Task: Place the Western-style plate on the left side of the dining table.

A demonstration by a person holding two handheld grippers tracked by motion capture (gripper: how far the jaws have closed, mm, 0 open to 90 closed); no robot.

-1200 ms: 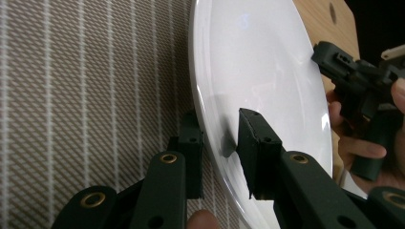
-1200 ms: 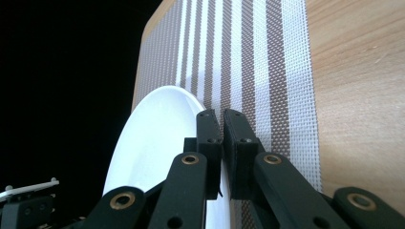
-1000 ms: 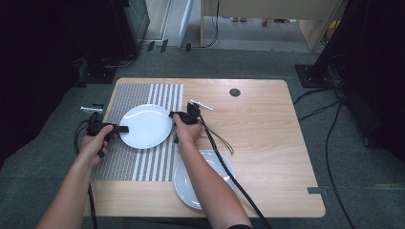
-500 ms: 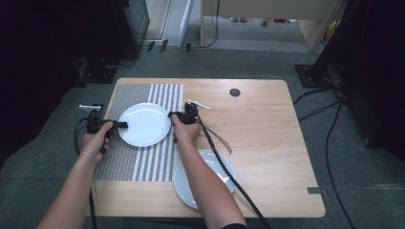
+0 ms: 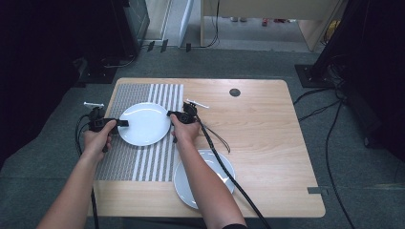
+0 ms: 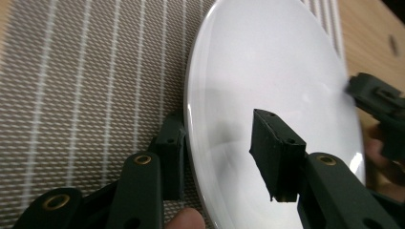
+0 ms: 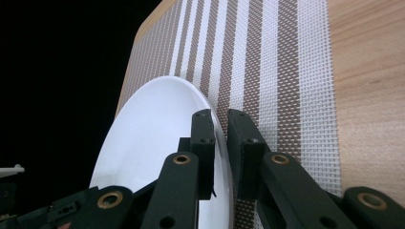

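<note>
Handling a white plate (image 5: 144, 123) over the striped placemat (image 5: 143, 162) at the left of the counter (image 5: 267, 143); cannot tell whether lying flat on the mat or a shade above it. Clenching the right gripper (image 5: 171, 114) on the plate's right rim, fingers (image 7: 203, 143) pressed to both faces. Loosening the left gripper (image 5: 122, 123): jaws just been opening, rim between the fingers (image 6: 277, 157) but not pinched, upper pad clear of the glaze.

Risking a one-sided hold: could sag or drop at the left edge and clatter if not fully down. Could drag or pivot the plate across the mat if pulling the right hand back before unclenching. Could hook the rim on the lower left finger when backing out, nudging it toward the second plate (image 5: 222, 171).
</note>
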